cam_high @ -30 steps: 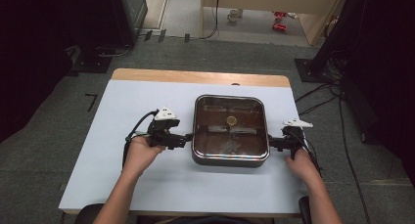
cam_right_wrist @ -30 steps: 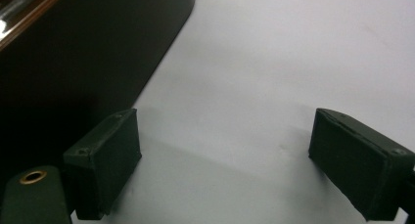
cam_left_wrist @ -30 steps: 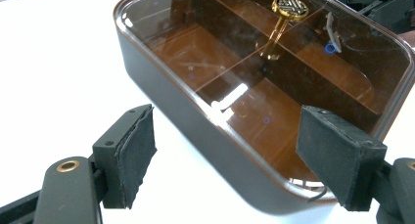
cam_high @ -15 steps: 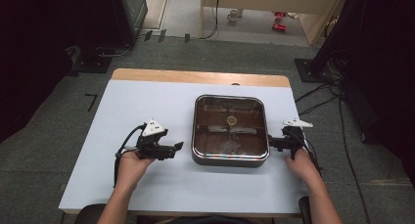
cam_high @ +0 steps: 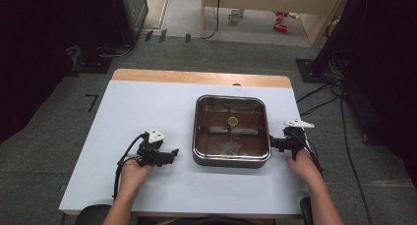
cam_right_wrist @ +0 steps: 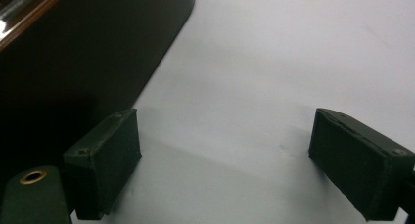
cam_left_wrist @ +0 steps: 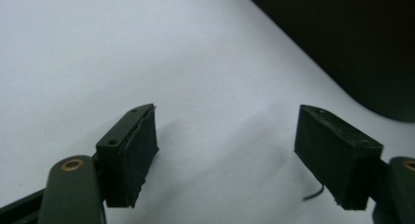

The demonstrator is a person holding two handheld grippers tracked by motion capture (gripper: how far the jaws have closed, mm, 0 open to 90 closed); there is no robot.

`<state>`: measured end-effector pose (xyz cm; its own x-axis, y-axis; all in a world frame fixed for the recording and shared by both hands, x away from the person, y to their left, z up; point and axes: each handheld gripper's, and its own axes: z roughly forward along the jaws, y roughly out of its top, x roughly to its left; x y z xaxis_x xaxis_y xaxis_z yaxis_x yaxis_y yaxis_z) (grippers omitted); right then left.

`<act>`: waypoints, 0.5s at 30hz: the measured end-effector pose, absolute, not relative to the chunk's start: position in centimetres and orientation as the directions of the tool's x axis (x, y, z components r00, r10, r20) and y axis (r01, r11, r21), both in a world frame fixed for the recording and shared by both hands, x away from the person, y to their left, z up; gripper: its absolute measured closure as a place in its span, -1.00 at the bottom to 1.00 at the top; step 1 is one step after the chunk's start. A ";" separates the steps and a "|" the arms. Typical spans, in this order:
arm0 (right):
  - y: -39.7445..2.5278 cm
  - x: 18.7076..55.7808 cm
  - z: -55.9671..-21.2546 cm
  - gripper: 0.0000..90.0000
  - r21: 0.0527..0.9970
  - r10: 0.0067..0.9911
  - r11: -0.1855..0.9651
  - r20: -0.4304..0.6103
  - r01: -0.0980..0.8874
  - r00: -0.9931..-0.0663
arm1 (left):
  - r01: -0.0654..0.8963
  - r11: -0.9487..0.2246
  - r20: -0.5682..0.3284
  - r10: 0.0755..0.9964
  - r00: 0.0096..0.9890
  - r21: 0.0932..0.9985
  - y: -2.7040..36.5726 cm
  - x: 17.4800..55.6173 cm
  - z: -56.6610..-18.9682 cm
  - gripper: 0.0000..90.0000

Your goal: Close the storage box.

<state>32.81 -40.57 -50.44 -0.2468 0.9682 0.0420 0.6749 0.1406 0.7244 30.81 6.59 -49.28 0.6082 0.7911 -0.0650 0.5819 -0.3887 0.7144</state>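
Note:
A square metal pan (cam_high: pixel 231 158) with a brown, glossy inside stands right of the table's middle. A small round yellowish thing (cam_high: pixel 232 120) lies in it. My left gripper (cam_high: pixel 173 154) rests low on the white table (cam_high: pixel 123 112), a short way left of the pan and pointing at it. Its jaws are open with nothing between them; in the left gripper view (cam_left_wrist: pixel 227 121) the pan's dark wall (cam_left_wrist: pixel 362 43) is at upper right. My right gripper (cam_high: pixel 273 144) sits at the pan's right wall, open and empty, and its own view (cam_right_wrist: pixel 225 121) has the pan (cam_right_wrist: pixel 73 48) at upper left.
A wooden strip (cam_high: pixel 196 77) runs along the table's far edge. Cables (cam_high: pixel 319 99) lie on the floor to the right, and dark equipment (cam_high: pixel 113 18) stands beyond the far left corner. Bare white table spreads left of the pan.
My left gripper has pulled back from the pan's left wall, moving left and toward the person. The right gripper has stayed at the pan's right side.

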 end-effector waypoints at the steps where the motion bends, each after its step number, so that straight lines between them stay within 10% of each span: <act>1: -40.6 32.8 -50.4 -0.75 0.725 0.968 0.141 0.042 0.675 -0.247 | 0.579 -0.384 -0.069 0.790 0.609 0.719 6.5 30.8 -49.3 -0.47; 15: -40.6 32.8 -50.4 -0.75 0.724 0.968 0.141 0.042 0.675 -0.247 | 0.541 -0.414 -0.002 0.793 0.609 0.732 5.3 30.4 -49.9 -0.59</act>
<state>32.80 -40.57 -50.44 -0.2467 0.9682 0.0420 0.6749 0.1405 0.7244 30.44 5.34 -49.91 0.6095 0.7928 -0.0025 0.5411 -0.4137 0.7322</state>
